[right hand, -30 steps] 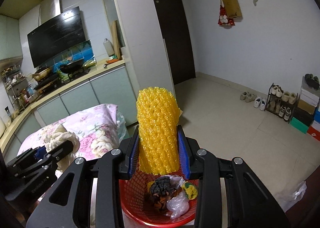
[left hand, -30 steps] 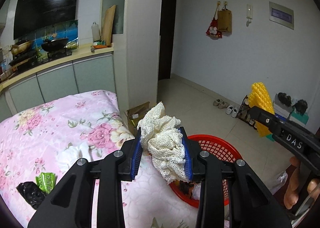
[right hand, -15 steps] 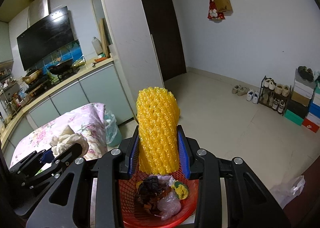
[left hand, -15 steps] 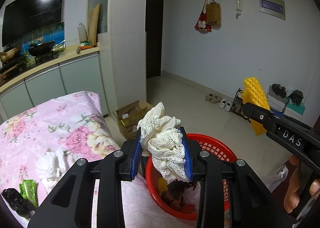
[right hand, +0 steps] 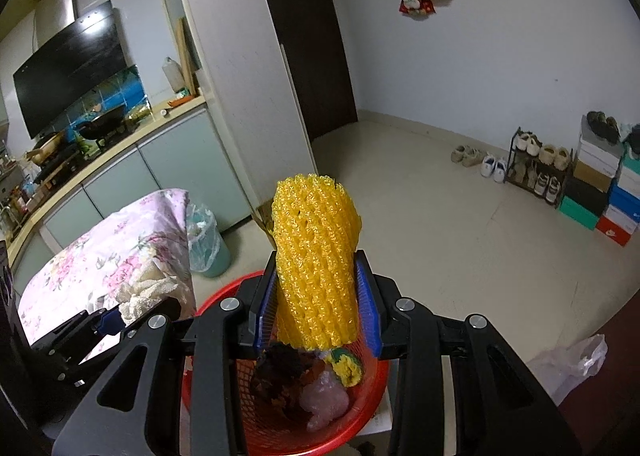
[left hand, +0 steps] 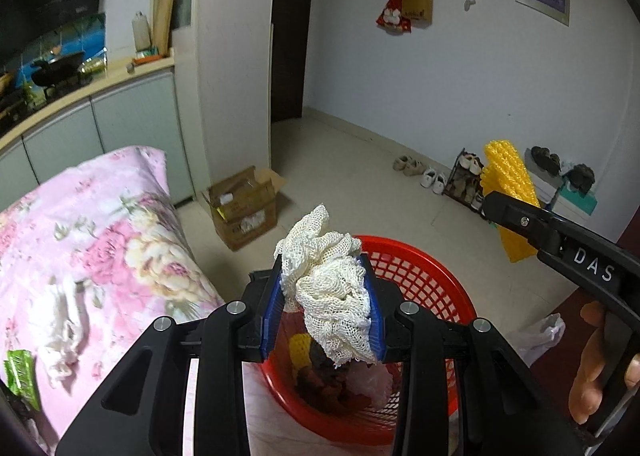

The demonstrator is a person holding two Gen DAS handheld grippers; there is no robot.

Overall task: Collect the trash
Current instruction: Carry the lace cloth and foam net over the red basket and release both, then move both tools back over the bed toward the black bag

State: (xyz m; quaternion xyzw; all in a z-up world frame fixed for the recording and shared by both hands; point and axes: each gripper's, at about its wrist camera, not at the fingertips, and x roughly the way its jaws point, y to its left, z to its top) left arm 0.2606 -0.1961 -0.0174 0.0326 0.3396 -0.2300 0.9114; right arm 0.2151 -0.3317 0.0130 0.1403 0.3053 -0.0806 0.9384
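- Above the red mesh basket (left hand: 432, 272), the left hand-held gripper (left hand: 326, 308) is clamped on a crumpled cream foam net (left hand: 328, 288) — the blue pads press it from both sides, and its lower end hangs over the basket's opening.
- In the right wrist view, the right hand-held gripper (right hand: 316, 296) is closed on a yellow foam net sleeve (right hand: 316, 256), which stands upright between the pads over the same basket (right hand: 216, 396).
- Inside the basket lie dark scraps (right hand: 280, 372), a pale pink lump (right hand: 324, 400) and a small yellow net (left hand: 299, 344).
- The basket stands just beside a floral pink tablecloth (left hand: 100, 248) — on it lie a white crumpled tissue (left hand: 60, 328) and a green wrapper (left hand: 20, 376).
- A cardboard box (left hand: 244, 208) sits on the floor beyond.
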